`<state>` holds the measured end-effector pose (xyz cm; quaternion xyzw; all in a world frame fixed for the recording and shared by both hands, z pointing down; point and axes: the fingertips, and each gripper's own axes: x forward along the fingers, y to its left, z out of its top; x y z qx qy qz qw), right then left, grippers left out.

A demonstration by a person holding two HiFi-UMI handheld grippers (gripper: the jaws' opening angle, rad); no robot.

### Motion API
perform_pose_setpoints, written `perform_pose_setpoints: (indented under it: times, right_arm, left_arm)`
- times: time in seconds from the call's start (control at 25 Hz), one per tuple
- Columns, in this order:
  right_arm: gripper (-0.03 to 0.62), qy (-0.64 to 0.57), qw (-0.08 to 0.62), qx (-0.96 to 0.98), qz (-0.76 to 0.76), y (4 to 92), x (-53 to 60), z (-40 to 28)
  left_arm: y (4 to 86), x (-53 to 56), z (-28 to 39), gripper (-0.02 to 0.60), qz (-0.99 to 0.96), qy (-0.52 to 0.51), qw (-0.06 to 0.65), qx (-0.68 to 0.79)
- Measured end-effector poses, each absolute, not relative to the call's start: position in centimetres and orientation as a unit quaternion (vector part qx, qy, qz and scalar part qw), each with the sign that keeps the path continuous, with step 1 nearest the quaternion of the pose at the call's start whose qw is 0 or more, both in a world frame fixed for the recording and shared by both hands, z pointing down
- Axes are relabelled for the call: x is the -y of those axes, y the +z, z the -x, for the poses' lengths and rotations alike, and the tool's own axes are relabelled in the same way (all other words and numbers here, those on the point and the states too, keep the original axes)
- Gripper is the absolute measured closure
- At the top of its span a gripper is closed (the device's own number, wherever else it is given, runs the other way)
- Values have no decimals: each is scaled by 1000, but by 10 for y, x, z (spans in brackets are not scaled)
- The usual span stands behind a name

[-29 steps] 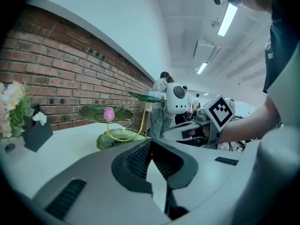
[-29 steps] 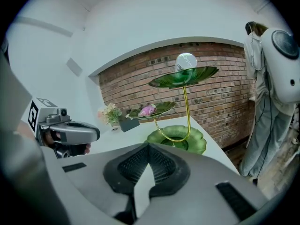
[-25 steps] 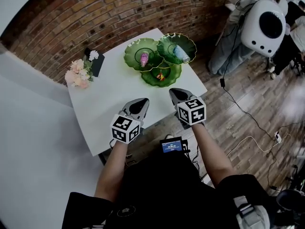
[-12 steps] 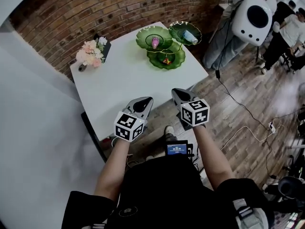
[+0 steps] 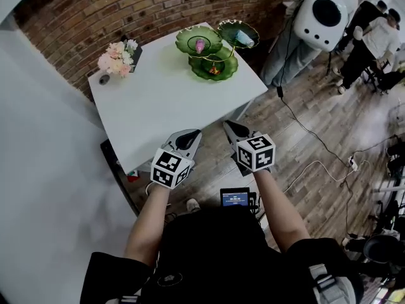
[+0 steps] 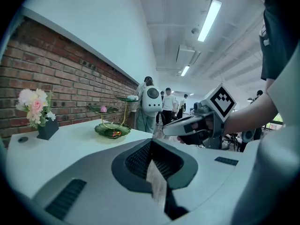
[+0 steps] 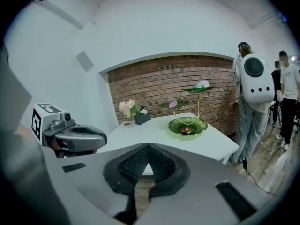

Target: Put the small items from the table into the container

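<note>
A three-tier stand of green leaf-shaped dishes [image 5: 214, 65] stands at the far right of the white table [image 5: 164, 103]. It holds a pink item [image 5: 200, 44], a pale blue item [image 5: 243, 38] and an orange item [image 5: 214, 70]. My left gripper [image 5: 190, 135] and right gripper [image 5: 228, 126] hang side by side over the wooden floor, short of the table's near edge. Both are shut with nothing between the jaws. The left gripper view shows its jaws [image 6: 150, 142] closed, with the stand [image 6: 112, 129] far off. In the right gripper view, its jaws [image 7: 148, 147] also meet.
A pink flower bunch [image 5: 115, 59] in a black holder and a small round thing [image 5: 104, 79] sit at the table's far left. People with a white backpack [image 5: 323, 18] stand at the right. Cables [image 5: 316, 151] run over the floor. A brick wall backs the table.
Both grippers have drawn back from the table's near edge and now hang over the floor. The table and stand look smaller and farther away. Both jaws have stayed shut.
</note>
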<state>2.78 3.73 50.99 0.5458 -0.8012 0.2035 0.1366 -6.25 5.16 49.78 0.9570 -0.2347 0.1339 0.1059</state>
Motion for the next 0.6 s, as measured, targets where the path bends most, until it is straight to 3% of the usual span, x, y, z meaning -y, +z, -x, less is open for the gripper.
perform_pose_setpoints:
  times: [0.6]
  right_arm:
    - [579, 177, 113, 831, -515, 488, -95, -90]
  left_arm:
    - [494, -104, 3, 572, -953, 128, 114, 249]
